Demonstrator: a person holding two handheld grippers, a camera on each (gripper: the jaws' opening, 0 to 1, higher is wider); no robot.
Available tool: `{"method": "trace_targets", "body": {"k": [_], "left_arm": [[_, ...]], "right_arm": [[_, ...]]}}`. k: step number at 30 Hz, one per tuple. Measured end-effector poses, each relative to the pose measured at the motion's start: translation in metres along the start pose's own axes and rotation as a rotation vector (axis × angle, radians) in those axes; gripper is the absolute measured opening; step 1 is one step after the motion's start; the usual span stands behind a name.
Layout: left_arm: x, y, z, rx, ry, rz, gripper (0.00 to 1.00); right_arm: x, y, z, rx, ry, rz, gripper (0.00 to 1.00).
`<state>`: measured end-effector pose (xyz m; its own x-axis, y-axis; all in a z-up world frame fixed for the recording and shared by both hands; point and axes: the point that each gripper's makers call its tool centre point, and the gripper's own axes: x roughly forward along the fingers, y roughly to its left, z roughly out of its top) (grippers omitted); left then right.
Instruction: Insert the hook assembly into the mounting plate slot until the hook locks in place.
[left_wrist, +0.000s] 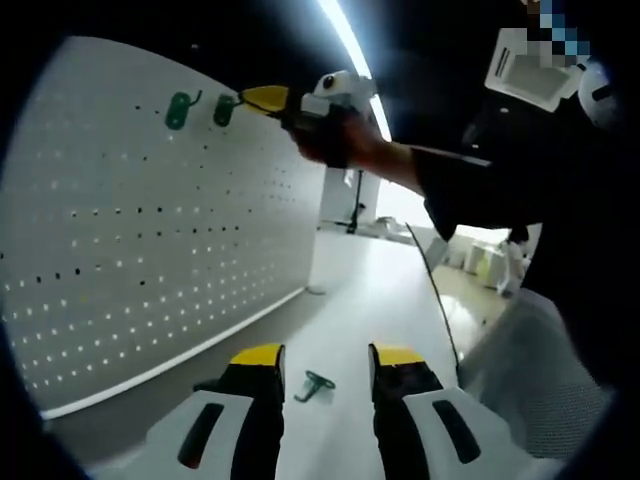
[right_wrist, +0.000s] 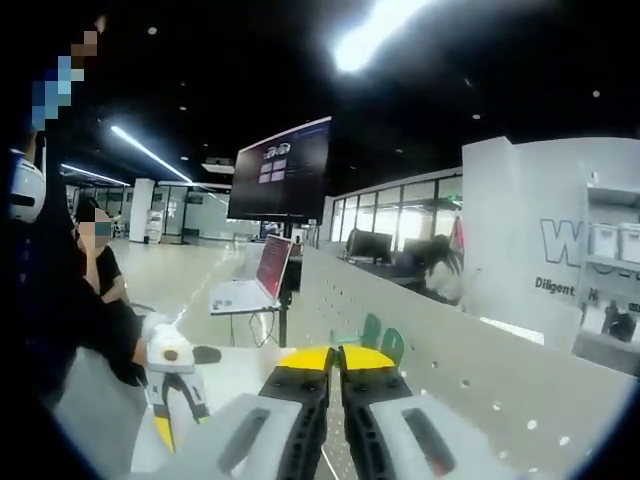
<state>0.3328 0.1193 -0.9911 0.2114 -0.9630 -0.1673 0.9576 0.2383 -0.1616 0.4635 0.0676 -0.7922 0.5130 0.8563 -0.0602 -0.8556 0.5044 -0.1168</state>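
Up at twelve o'clock in the left gripper view, the right gripper (left_wrist: 262, 98) presses its closed yellow tips against a green hook (left_wrist: 225, 109) on the white pegboard (left_wrist: 130, 240), a second green hook (left_wrist: 178, 109) just beside it at nine o'clock. Below, the left gripper (left_wrist: 327, 357) hangs open over the white table (left_wrist: 375, 280), a loose green hook (left_wrist: 315, 384) lying between its jaws. From the right gripper view, the right gripper (right_wrist: 337, 358) has its jaws nearly together, both mounted hooks (right_wrist: 382, 338) just beyond the tips.

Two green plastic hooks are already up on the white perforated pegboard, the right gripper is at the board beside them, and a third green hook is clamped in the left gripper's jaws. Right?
Not quite. In the left gripper view the third green plastic hook lies loose on the white tabletop between the open left gripper jaws, not clamped. The two green hooks on the white perforated pegboard and the right gripper beside them are as you say.
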Motion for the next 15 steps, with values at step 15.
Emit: {"method": "trace_targets", "body": {"k": [15], "left_arm": [[-0.0012, 0.0016, -0.001, -0.001, 0.006, 0.007, 0.33]], "right_arm": [[0.0052, -0.0074, -0.0067, 0.006, 0.018, 0.015, 0.01]]}}
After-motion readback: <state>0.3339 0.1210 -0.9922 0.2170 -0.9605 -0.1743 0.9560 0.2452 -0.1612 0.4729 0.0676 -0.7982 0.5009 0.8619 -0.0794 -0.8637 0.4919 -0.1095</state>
